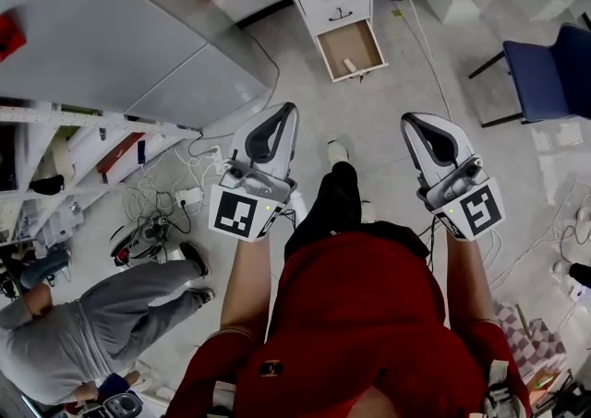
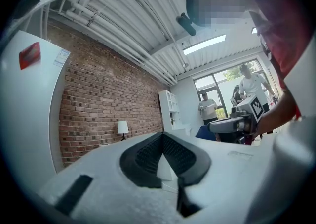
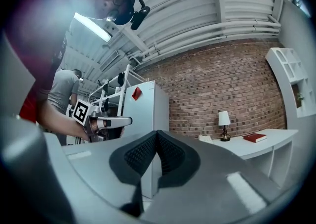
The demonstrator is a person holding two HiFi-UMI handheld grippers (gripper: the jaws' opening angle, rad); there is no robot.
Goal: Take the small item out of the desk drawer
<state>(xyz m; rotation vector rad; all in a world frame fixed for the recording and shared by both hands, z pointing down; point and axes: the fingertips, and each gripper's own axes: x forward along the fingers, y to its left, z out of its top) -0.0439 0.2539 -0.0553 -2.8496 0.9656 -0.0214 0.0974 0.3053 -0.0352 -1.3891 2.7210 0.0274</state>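
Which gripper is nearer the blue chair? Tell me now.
Right. In the head view the right gripper sits left of the blue chair and a little lower. The left gripper is farther left, across the person's leg.

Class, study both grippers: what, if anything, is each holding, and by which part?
Nothing is held. The left gripper and the right gripper both have their jaws together, empty. The small item lies in the open drawer.

Red sticker [image 2: 29,55] on the tall white cabinet [image 2: 24,119]: not readable.
Small white label [image 2: 61,57] beside it: too small to read.
Readable text: none.
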